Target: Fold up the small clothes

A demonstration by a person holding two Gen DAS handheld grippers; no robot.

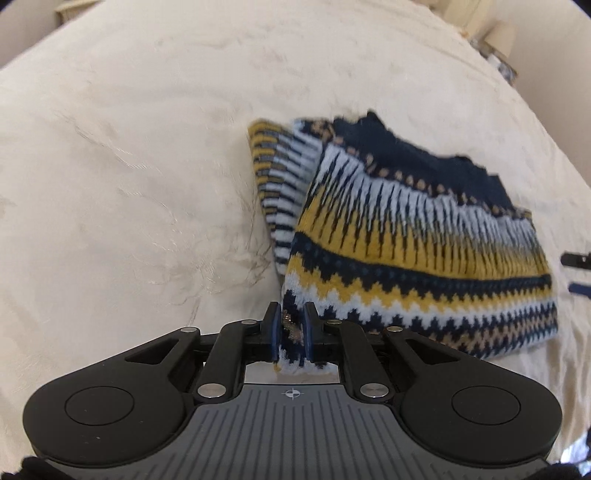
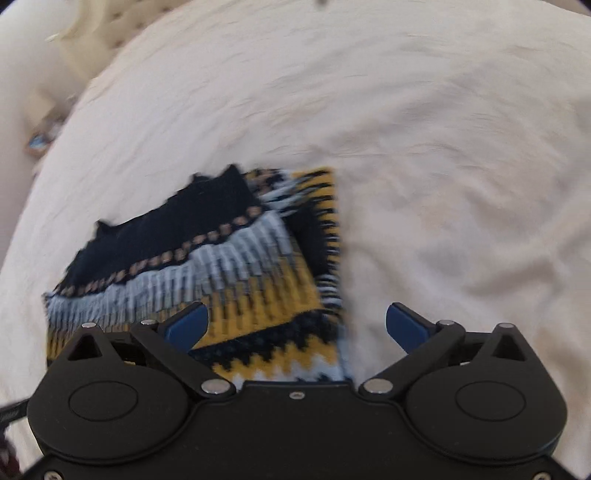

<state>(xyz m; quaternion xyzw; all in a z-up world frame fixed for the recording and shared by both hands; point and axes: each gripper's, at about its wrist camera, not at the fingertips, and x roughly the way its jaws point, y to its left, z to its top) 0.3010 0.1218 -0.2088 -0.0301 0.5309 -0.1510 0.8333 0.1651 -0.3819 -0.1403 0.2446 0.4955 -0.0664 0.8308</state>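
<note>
A small knitted sweater (image 1: 406, 236) in navy, mustard and pale blue lies folded on the cream bedcover. My left gripper (image 1: 291, 325) is shut on the sweater's near left corner, and a bit of the knit sticks out between the blue pads. In the right wrist view the same sweater (image 2: 207, 258) lies under and ahead of my right gripper (image 2: 297, 325), whose jaws stand wide open above its near right edge, with nothing pinched. The tips of the right gripper's fingers (image 1: 576, 273) show at the right edge of the left wrist view.
The cream bedcover (image 1: 147, 166) spreads wide to the left and beyond the sweater. Small items on a bedside surface (image 1: 498, 48) stand at the far right corner. A quilted headboard or cushion (image 2: 92, 33) is at the upper left of the right wrist view.
</note>
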